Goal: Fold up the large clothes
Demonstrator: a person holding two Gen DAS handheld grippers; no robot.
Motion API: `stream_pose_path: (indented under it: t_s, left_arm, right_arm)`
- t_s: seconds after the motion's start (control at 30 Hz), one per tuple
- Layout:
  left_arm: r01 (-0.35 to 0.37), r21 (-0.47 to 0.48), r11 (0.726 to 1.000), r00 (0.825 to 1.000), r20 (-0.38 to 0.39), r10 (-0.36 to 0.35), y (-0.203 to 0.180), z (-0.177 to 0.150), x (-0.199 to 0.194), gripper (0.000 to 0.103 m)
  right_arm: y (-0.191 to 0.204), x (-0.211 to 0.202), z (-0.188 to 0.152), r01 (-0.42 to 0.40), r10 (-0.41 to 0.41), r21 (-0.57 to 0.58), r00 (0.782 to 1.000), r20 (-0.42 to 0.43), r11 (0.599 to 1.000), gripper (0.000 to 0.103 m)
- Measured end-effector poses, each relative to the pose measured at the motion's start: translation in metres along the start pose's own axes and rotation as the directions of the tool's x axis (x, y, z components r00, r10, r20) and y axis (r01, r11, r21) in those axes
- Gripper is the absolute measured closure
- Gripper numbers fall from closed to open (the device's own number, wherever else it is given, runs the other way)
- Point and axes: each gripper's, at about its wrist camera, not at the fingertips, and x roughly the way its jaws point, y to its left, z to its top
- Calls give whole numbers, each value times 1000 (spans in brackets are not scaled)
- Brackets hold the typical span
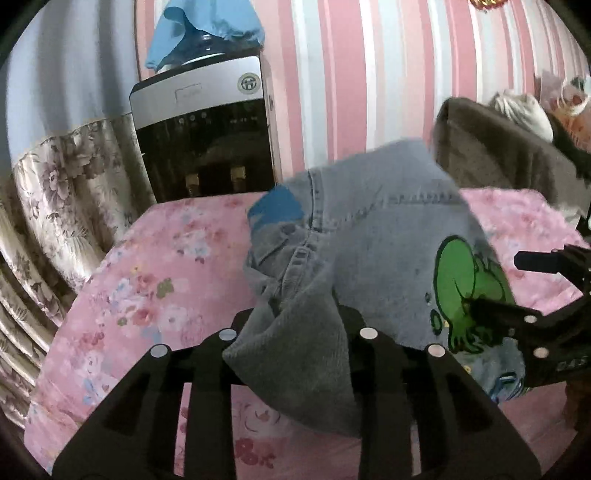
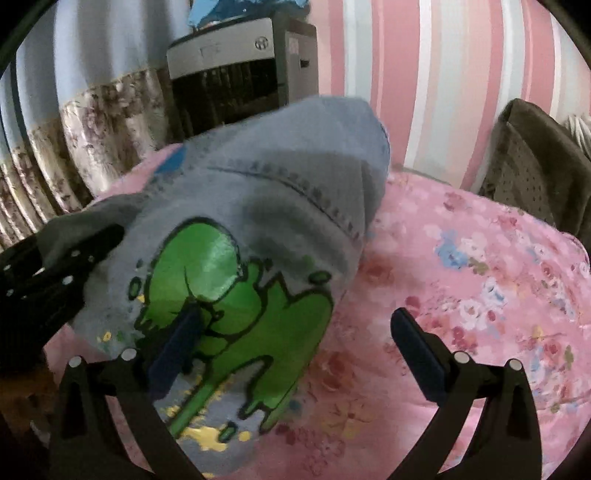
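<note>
A light grey-blue sweatshirt point(image 1: 373, 236) with a green cartoon print point(image 2: 229, 306) lies bunched on a pink floral bedspread point(image 1: 155, 288). My left gripper point(image 1: 295, 332) is shut on a fold of the sweatshirt's grey fabric and holds it lifted. My right gripper point(image 2: 299, 332) is open; its left finger point(image 2: 177, 347) rests against the green print, its right finger point(image 2: 417, 354) hangs over the bedspread point(image 2: 480, 295). The right gripper also shows at the right of the left wrist view point(image 1: 517, 295).
A water dispenser point(image 1: 207, 136) with a blue cloth point(image 1: 207, 33) on top stands behind the bed by a floral curtain point(image 1: 62, 206). A brown chair back point(image 2: 535, 166) and a striped pink wall point(image 1: 369, 74) are at the far side.
</note>
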Motion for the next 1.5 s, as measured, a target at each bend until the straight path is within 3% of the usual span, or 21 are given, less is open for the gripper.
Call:
stream_pose_path:
  t_s: [0.1, 0.17, 0.23, 0.33, 0.47, 0.6, 0.7, 0.8, 0.97, 1.1, 1.27, 1.37, 1.5]
  left_arm:
    - [-13, -17, 1000, 1000, 5, 14, 2, -8, 5, 71]
    - [-15, -43, 999, 1000, 11, 16, 8, -10, 6, 61]
    - [-22, -67, 998, 1000, 17, 23, 15, -8, 2, 43]
    - [-21, -77, 997, 999, 44, 24, 27, 1, -11, 30]
    - [-53, -13, 999, 989, 137, 54, 34, 38, -45, 24]
    - [-54, 8, 999, 979, 198, 51, 27, 79, -58, 9]
    - [-52, 64, 997, 981, 191, 39, 4, 101, -42, 6]
    - [-24, 79, 997, 993, 119, 14, -10, 107, -8, 7]
    - [-31, 87, 996, 999, -40, 35, -8, 77, 58, 7]
    - [23, -34, 999, 997, -76, -25, 15, 53, 81, 6]
    - [54, -93, 994, 995, -76, -61, 26, 40, 91, 6]
    - [70, -94, 993, 995, -67, -76, 25, 39, 90, 6]
    - [69, -98, 993, 998, 14, -68, 28, 33, 75, 5]
  right_arm:
    - [3, 7, -4, 6, -6, 28, 1000, 9, 1000, 2]
    - [3, 4, -5, 8, -8, 33, 1000, 18, 999, 2]
    - [-2, -2, -4, -16, 15, 40, 1000, 25, 999, 2]
    - [-17, -22, 10, -64, 61, 58, 997, 49, 996, 2]
    - [-44, -55, 40, -45, 30, 86, 985, 170, 995, 2]
    - [-63, -47, 71, -2, -24, 133, 980, 196, 991, 2]
    - [-64, -22, 88, 25, -50, 139, 981, 185, 990, 2]
    - [-61, 2, 92, 32, -56, 142, 983, 173, 989, 2]
    - [-63, 43, 79, 93, -114, 166, 986, 121, 982, 2]
    - [-34, 70, 72, 278, -273, -51, 957, 96, 959, 2]
    - [-39, 81, 74, 240, -239, -22, 970, 55, 971, 2]
    - [-49, 68, 71, 189, -193, 60, 979, 69, 980, 2]
    - [-50, 12, 48, 85, -114, 161, 977, 181, 983, 2]
